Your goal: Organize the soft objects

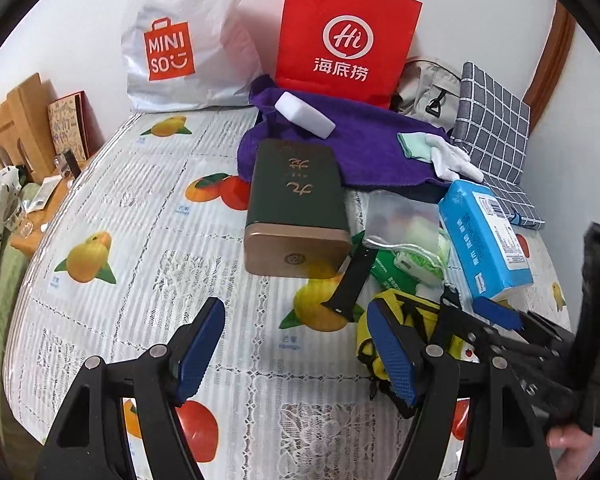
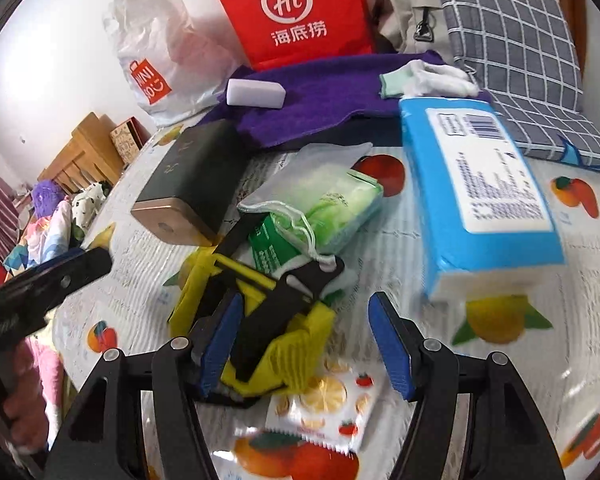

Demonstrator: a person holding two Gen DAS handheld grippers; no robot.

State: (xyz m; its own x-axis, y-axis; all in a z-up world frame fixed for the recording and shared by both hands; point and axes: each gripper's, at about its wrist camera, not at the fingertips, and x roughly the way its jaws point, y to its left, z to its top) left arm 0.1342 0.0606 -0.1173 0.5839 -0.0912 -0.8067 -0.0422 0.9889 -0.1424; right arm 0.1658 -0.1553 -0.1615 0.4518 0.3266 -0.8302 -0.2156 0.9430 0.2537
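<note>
A purple towel (image 1: 360,136) lies at the back of the table (image 1: 140,240), before a red bag (image 1: 346,32). The blue tissue pack (image 2: 476,192), dark tin (image 1: 296,204) and yellow pouch (image 2: 256,320) crowd the front. Both the left gripper (image 1: 296,356) and right gripper (image 2: 306,344) stand apart, empty.

Two bags (image 1: 350,28) stand at the bench's (image 1: 140,220) rear. Before them lies a towel (image 1: 364,140), bearing a sponge block (image 1: 304,114) and glove (image 1: 440,154). A tin (image 1: 296,204) lies left of the tissue pack (image 1: 484,236).
</note>
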